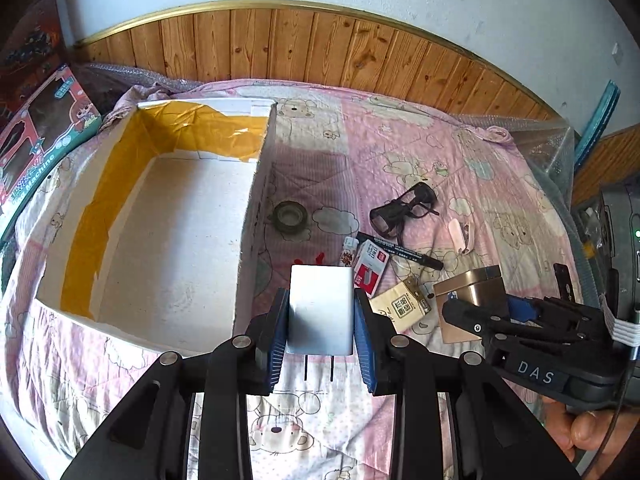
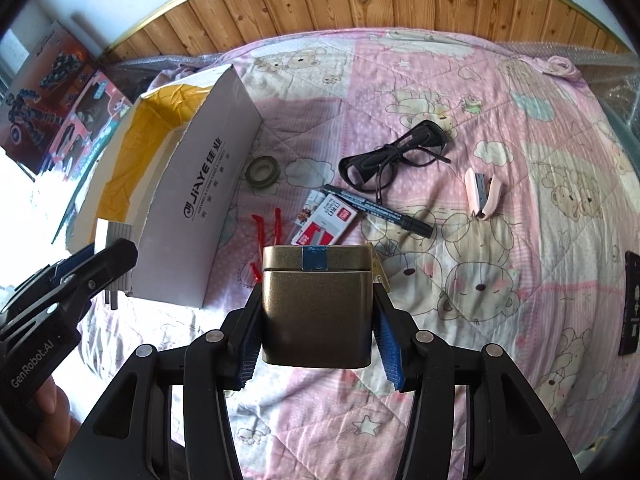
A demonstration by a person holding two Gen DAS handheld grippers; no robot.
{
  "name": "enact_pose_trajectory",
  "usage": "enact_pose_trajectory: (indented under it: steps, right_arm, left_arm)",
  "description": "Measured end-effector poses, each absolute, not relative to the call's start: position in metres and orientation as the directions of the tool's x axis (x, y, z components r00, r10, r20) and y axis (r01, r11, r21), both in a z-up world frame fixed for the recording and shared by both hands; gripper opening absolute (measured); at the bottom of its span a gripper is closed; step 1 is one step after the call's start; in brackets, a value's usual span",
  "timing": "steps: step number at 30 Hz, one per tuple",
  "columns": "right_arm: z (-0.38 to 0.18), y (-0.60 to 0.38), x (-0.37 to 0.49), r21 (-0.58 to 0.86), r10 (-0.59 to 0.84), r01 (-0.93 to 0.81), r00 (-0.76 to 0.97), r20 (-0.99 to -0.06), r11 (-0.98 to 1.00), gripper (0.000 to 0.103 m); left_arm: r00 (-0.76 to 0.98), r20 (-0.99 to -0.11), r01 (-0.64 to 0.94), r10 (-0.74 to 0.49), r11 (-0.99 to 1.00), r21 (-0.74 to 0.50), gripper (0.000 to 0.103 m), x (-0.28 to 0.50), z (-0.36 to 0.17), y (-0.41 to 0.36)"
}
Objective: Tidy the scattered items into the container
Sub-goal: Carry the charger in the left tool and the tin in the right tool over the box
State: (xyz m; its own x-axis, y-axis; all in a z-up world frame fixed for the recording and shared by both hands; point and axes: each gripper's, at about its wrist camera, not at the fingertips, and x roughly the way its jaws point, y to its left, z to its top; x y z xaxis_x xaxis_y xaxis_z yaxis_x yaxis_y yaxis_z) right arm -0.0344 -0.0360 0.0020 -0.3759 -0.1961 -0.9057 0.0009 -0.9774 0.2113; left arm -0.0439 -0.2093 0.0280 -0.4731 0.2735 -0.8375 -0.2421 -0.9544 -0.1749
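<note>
In the left wrist view, our left claw (image 1: 320,320) is clenched on a white charger (image 1: 321,308), prongs pointing down, held just right of the open cardboard box (image 1: 256,208) on the pink quilt (image 1: 400,140).

In the right wrist view, our right claw (image 2: 316,332) grips a bronze tin (image 2: 317,304) between its pads, above the quilt, with the box off to the left.

a bed (image 2: 460,92) under a pink bear-print quilt carries an open cardboard box (image 2: 208,184), a tape roll (image 2: 263,171) just beside it, black glasses (image 2: 390,158), a black marker (image 2: 380,209), a red-and-white staple box (image 2: 326,220) and a pink stapler (image 2: 483,194).
</note>
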Motion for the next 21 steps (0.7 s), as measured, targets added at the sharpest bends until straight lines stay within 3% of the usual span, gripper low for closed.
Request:
enact_pose_trajectory:
  steps: [21]
  right_arm:
    - [0.051,-0.112,-0.052,0.172,-0.237,0.187,-0.426,-0.873,-0.967,0.053]
  left_arm:
    - [-0.587,-0.775,-0.128,0.235,-0.972,-0.198,0.032,-0.052,0.077,-0.272]
